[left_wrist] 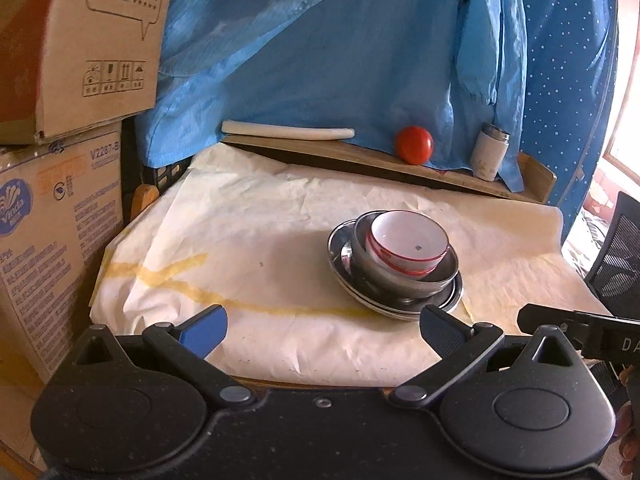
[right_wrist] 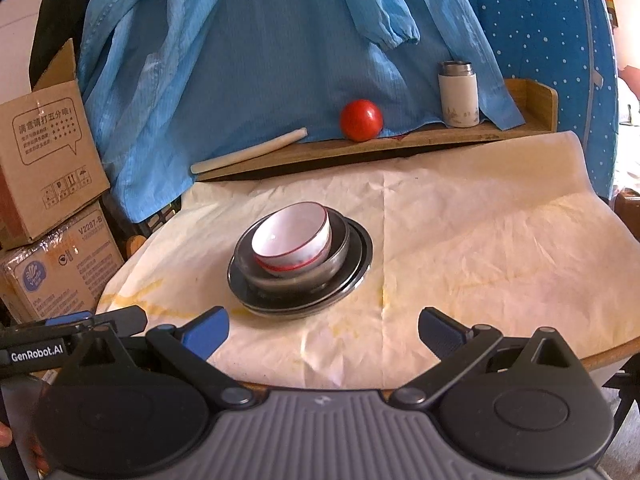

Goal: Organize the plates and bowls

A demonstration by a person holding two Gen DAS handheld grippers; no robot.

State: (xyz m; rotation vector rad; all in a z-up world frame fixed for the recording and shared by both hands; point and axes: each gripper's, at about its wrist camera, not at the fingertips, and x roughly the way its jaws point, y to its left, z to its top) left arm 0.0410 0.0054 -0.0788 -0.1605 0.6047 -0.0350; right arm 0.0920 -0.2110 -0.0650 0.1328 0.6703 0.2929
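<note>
A white bowl with a red rim (left_wrist: 406,246) (right_wrist: 292,238) sits tilted inside a steel bowl (left_wrist: 404,276) (right_wrist: 338,250), and both rest on stacked steel plates (left_wrist: 340,248) (right_wrist: 360,258) on the paper-covered table. My left gripper (left_wrist: 324,330) is open near the table's front edge, with the stack just beyond its right finger. My right gripper (right_wrist: 324,330) is open too and holds nothing; the stack lies ahead of it, slightly left. The other gripper shows at each view's side edge.
A wooden shelf (right_wrist: 440,138) at the back holds a red tomato (left_wrist: 414,145) (right_wrist: 361,120), a white flask (left_wrist: 489,152) (right_wrist: 458,94) and a white stick (left_wrist: 288,131) (right_wrist: 248,151). Blue cloth hangs behind. Cardboard boxes (left_wrist: 60,160) stand at the left. A mesh chair (left_wrist: 620,256) is at the right.
</note>
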